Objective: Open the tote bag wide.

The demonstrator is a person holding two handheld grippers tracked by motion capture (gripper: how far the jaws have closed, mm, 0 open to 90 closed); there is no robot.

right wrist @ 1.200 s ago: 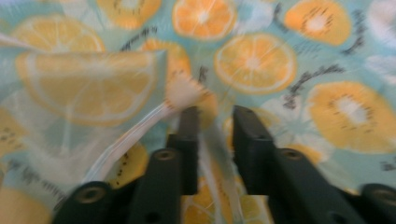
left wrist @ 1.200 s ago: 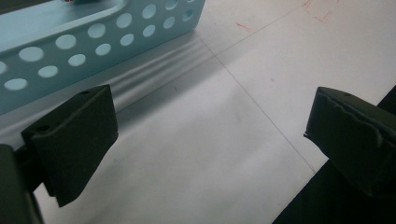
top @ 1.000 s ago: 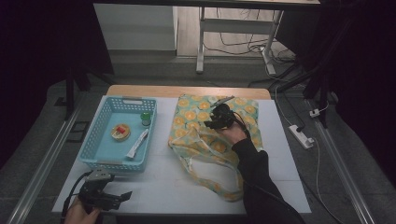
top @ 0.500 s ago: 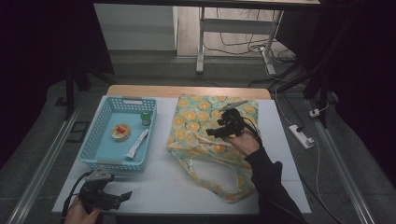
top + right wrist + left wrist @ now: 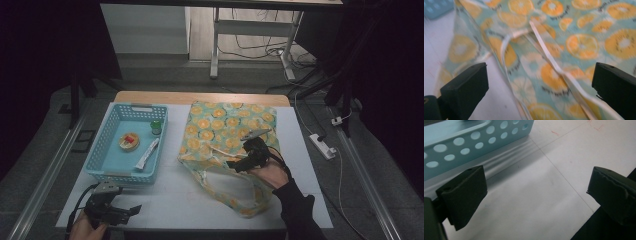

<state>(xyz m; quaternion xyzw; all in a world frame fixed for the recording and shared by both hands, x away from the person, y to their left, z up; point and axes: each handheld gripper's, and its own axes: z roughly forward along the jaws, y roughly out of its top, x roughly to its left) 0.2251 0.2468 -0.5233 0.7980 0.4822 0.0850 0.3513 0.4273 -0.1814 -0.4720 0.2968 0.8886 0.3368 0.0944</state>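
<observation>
A tote bag (image 5: 220, 130) printed with orange slices lies flat on the white table, its pale handles (image 5: 235, 197) toward the near edge. My right gripper (image 5: 239, 165) hovers over the bag's right middle. Its jaws have just been opening and now stand open. In the right gripper view (image 5: 539, 72) the bag fabric (image 5: 574, 45) and a pale strap (image 5: 546, 52) lie beyond the jaws, with nothing gripped. My left gripper (image 5: 134, 209) rests at the near left corner, open over bare table (image 5: 536, 177).
A light blue perforated basket (image 5: 107, 167) stands left of the bag; its wall (image 5: 469, 142) is close to the left gripper. In it are a small green bottle (image 5: 156, 127), a round red-and-yellow item (image 5: 129, 141) and a white tube (image 5: 147, 153). A power strip (image 5: 322, 146) lies off the table's right.
The right hand and its gripper have drawn back from the bag's far part toward the near right side. The left gripper has stayed put.
</observation>
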